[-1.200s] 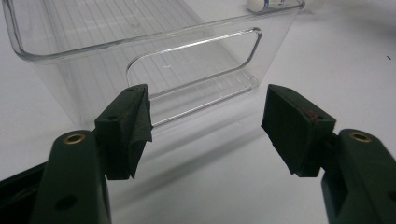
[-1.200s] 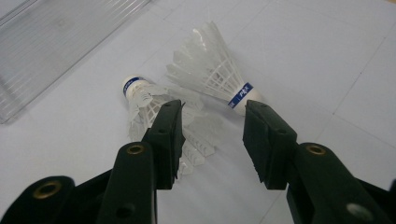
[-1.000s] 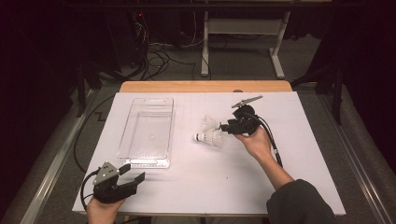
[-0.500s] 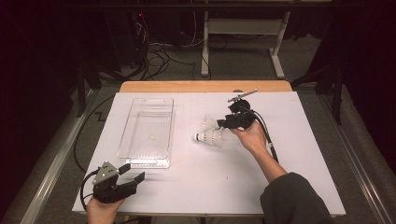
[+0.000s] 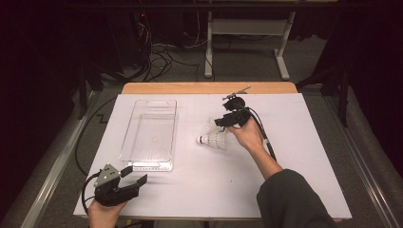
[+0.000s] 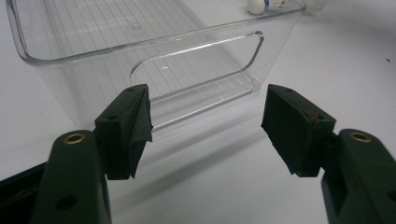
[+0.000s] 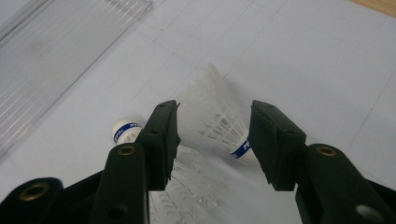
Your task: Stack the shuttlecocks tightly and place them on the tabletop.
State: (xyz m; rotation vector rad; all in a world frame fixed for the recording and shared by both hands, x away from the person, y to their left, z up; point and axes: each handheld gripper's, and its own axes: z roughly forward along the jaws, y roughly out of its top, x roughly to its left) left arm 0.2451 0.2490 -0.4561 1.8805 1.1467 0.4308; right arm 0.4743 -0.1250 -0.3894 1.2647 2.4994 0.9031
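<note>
Right tongs [image 7: 212,140] are spread astride a shuttlecock [image 7: 219,123], apparently staged for a pinch. Left tongs [image 6: 205,126] are spread, parked at 6 o'clock of the clear bin [image 5: 149,133].

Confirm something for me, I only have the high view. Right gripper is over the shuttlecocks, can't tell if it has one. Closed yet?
Observer: Not closed. In the right gripper view the right gripper stands open, with a shuttlecock between its jaws and a gap on both sides.
Operator: One shuttlecock or two there?
Observer: Two. A second shuttlecock lies lower left, its white cork past the left jaw.
Operator: Left gripper?
Observer: The left gripper is open with nothing between its jaws, facing the handle cutout in the end wall of the clear bin.
</note>
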